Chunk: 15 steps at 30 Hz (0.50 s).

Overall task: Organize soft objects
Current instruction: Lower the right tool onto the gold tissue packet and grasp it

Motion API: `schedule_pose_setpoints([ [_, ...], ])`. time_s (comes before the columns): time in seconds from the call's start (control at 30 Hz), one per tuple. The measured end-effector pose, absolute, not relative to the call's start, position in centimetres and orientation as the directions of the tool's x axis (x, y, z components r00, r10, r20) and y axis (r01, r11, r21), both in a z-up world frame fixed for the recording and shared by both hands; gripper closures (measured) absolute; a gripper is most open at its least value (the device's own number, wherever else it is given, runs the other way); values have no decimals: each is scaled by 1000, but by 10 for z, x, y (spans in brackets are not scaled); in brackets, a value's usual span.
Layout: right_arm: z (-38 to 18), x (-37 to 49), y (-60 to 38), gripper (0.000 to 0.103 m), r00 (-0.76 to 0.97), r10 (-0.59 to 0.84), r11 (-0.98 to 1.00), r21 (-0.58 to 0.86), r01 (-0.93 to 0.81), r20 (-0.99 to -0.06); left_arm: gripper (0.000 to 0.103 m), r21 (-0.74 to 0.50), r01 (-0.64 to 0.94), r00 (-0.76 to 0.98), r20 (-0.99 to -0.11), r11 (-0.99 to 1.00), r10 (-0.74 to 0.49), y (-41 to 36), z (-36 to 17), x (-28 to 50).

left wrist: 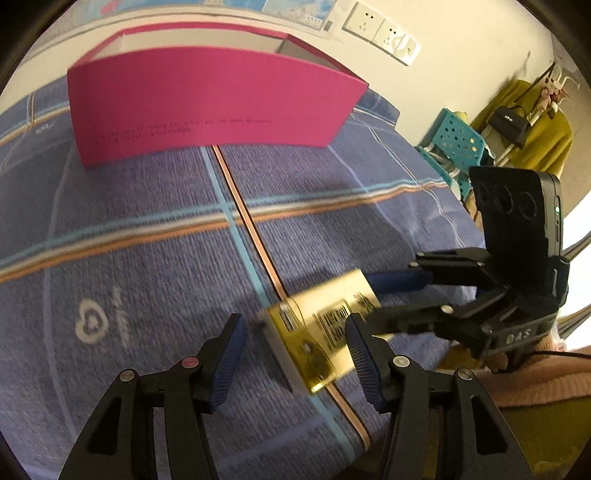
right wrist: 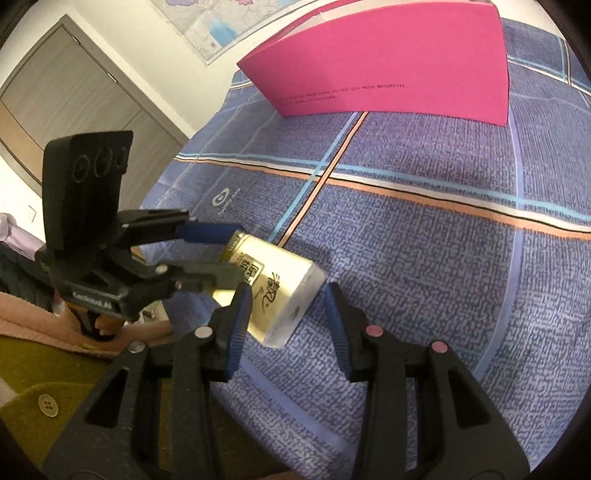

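Note:
A gold tissue pack hangs tilted just over the blue plaid bedspread. In the left wrist view my left gripper straddles the pack's near end, while my right gripper comes in from the right and clamps the far end. The right wrist view mirrors this: my right gripper straddles the pack, and my left gripper pinches the other end from the left. An open pink box stands farther back on the bed.
The bed's edge falls away toward a teal perforated stool and a rack with a yellow garment. A grey door and a wall map lie beyond the other side. A person's pink sleeve is close behind.

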State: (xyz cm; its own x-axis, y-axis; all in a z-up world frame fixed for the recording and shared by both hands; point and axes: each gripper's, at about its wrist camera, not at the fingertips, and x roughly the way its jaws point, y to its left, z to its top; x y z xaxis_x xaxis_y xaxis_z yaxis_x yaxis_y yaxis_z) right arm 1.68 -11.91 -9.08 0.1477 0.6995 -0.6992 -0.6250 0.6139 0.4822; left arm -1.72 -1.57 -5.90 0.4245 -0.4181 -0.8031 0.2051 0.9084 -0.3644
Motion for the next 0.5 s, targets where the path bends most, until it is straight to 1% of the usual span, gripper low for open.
schedule_pose_setpoints([
  [0.07,-92,15,-121,59,143,705,610,491,-622,-695,47,-376,208,420,-800,903,-429,-18,-60,-20],
  [0.13,-91,14,-121,63,142,707,608,492,-623,-693,48,-386,206,416,-797,899,-437,-17,-61,-22],
  [0.2,-92,13,-118,64,137,710,601,494,-628,-690,53,-401,208,408,-794,892,-451,-17,-61,-23],
  [0.43,-89,15,-115,71,160,707,615,488,-620,-689,56,-414,201,410,-788,888,-460,-17,-60,-22],
  [0.5,-87,17,-116,71,173,703,621,477,-622,-690,56,-418,202,416,-782,886,-464,-16,-58,-19],
])
